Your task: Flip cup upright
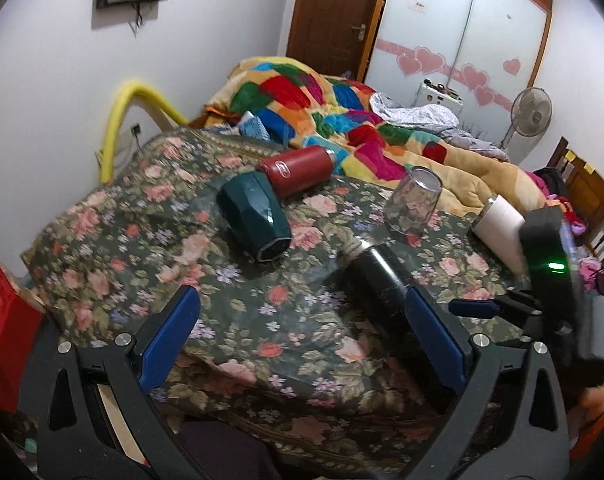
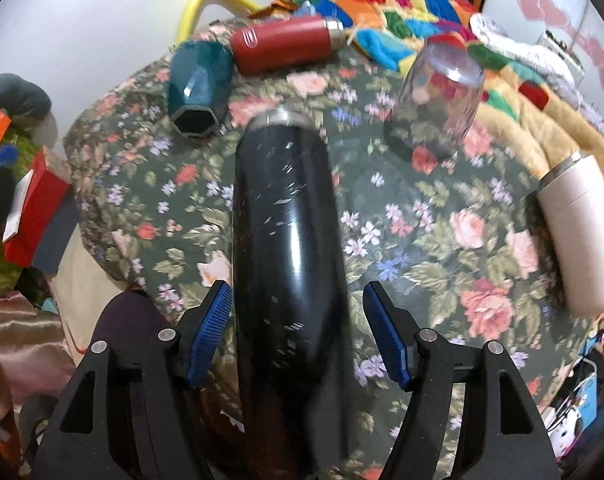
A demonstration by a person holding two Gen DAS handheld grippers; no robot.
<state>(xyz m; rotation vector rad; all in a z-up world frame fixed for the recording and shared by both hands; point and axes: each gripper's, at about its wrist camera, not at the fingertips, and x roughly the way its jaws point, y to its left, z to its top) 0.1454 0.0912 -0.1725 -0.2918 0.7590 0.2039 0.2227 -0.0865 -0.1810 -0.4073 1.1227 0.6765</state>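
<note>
1. Five drinking vessels on the floral quilt [image 1: 114, 216]: one black flask [image 2: 286, 240], one teal faceted cup [image 1: 256, 216], one red flask [image 1: 298, 170], one clear glass [image 1: 414, 200], one white tumbler [image 1: 500, 232].
2. Black flask lies on its side, silver-rimmed end pointing away, body running between the right gripper [image 2: 298, 336] fingers.
3. Right gripper: jaws spread wide; left pad just beside the flask, right pad apart from it.
4. Left gripper [image 1: 302, 344]: jaws wide apart, nothing between them, only quilt below; black flask just beside its right finger.
5. Teal cup on its side, hexagonal opening toward me, touching the red flask behind it.
6. Clear glass stands mouth-down, right of the black flask.
7. White tumbler lies tipped at the right edge.
8. One patchwork blanket [image 1: 302, 96] heaped behind; one standing fan [image 1: 530, 114] by the wardrobe.
</note>
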